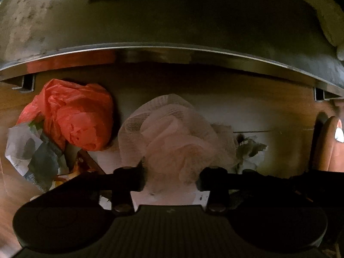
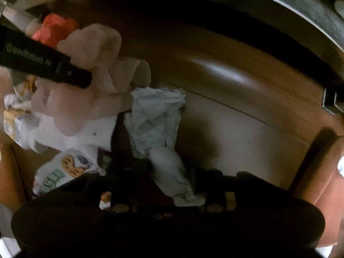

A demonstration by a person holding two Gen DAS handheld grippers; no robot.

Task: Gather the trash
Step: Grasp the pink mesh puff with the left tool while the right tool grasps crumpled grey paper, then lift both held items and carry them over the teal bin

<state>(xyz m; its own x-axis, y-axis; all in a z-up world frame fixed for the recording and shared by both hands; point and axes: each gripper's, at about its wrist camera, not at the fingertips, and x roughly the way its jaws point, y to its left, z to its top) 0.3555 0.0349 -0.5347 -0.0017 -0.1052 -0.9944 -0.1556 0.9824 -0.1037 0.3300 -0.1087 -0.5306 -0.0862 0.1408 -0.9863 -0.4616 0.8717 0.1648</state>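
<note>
Your left gripper is squeezing the pink tissue wad, pads pressing in from both sides. Your right gripper is pinching the white paper next to it. Both are lying on the wood floor, red bag nearby.

one red bag — one mesh wad — one pale crumpled tissue
</note>
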